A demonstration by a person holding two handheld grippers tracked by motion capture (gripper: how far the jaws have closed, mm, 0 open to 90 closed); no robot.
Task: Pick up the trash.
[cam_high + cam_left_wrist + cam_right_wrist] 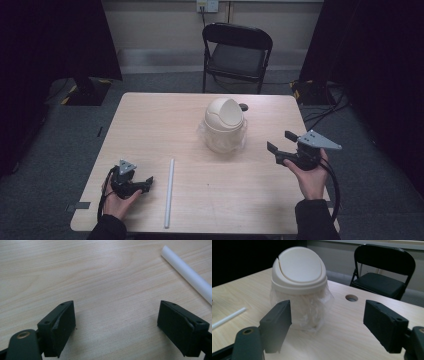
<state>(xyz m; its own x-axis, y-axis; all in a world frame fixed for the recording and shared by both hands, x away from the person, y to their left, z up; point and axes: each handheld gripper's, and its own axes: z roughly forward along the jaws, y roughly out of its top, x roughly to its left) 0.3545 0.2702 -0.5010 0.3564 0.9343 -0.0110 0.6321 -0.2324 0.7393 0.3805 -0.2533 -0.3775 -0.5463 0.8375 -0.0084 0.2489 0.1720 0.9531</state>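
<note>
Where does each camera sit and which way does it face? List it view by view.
High view: above the person's side, looking forward and down on the table; forearms, left gripper, right gripper.
Left gripper view: rides the left gripper, facing down at the tabletop; open jaws.
Right gripper view: rides the right gripper, facing the bin; open jaws.
Shared: the white tube.
</note>
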